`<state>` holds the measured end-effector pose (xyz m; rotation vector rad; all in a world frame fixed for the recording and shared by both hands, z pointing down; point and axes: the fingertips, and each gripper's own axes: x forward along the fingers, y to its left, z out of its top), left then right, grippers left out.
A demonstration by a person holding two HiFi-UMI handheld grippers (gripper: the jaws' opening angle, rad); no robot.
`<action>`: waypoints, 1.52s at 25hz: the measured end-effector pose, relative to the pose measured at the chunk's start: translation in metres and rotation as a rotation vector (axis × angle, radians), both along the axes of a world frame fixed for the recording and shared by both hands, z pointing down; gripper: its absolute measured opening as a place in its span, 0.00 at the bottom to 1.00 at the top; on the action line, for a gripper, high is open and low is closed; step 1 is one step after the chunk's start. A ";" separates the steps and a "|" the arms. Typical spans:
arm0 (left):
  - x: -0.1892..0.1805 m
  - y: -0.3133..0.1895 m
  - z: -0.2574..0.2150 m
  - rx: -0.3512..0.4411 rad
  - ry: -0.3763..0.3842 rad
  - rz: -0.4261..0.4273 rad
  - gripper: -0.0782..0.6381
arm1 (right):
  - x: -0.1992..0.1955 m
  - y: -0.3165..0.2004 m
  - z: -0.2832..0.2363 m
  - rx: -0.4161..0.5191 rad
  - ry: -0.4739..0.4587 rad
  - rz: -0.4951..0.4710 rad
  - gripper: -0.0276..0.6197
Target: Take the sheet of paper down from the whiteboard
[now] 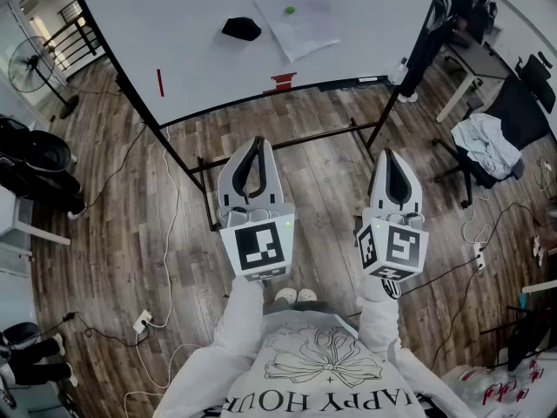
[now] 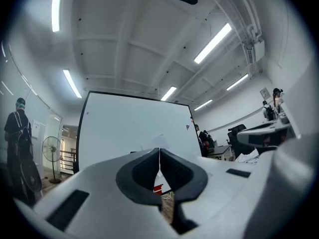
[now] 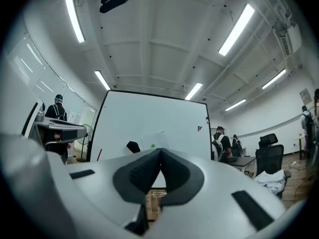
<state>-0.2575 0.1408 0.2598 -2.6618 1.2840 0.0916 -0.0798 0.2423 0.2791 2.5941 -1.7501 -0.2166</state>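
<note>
The sheet of paper point(image 1: 298, 17) hangs on the whiteboard point(image 1: 209, 59), pinned by a green magnet point(image 1: 290, 10); the right gripper view shows the sheet point(image 3: 153, 142) just above the jaws. My left gripper point(image 1: 258, 141) and right gripper point(image 1: 389, 153) are held side by side in front of the board, well short of it, both shut with nothing between the jaws. In the left gripper view the paper point(image 2: 160, 141) peeks over the closed jaws.
A black eraser point(image 1: 241, 29) sits left of the paper, a red marker point(image 1: 159, 82) and a red item point(image 1: 283, 81) near the board's tray. Board legs point(image 1: 204, 190) stand on wooden floor. Desks, chairs and clothes point(image 1: 487, 142) are at right; cables and a fan point(image 1: 35, 68) at left.
</note>
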 end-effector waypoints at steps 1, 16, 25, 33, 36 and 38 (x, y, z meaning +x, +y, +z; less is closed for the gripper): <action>0.000 0.000 0.001 -0.001 0.001 0.000 0.12 | 0.000 0.000 0.001 -0.001 -0.001 0.000 0.05; 0.012 0.002 0.005 -0.004 0.002 -0.031 0.12 | 0.013 0.000 0.006 0.008 -0.015 -0.018 0.05; 0.031 0.003 0.026 -0.041 -0.016 -0.092 0.12 | 0.029 -0.012 0.023 -0.027 -0.026 -0.101 0.05; 0.062 -0.036 0.031 -0.040 -0.031 -0.101 0.12 | 0.057 -0.056 0.033 -0.033 -0.039 -0.132 0.05; 0.078 -0.063 0.033 -0.036 -0.024 -0.103 0.12 | 0.071 -0.083 0.038 -0.034 -0.036 -0.136 0.05; 0.092 -0.085 0.035 -0.035 -0.022 -0.099 0.12 | 0.083 -0.105 0.040 -0.034 -0.034 -0.135 0.05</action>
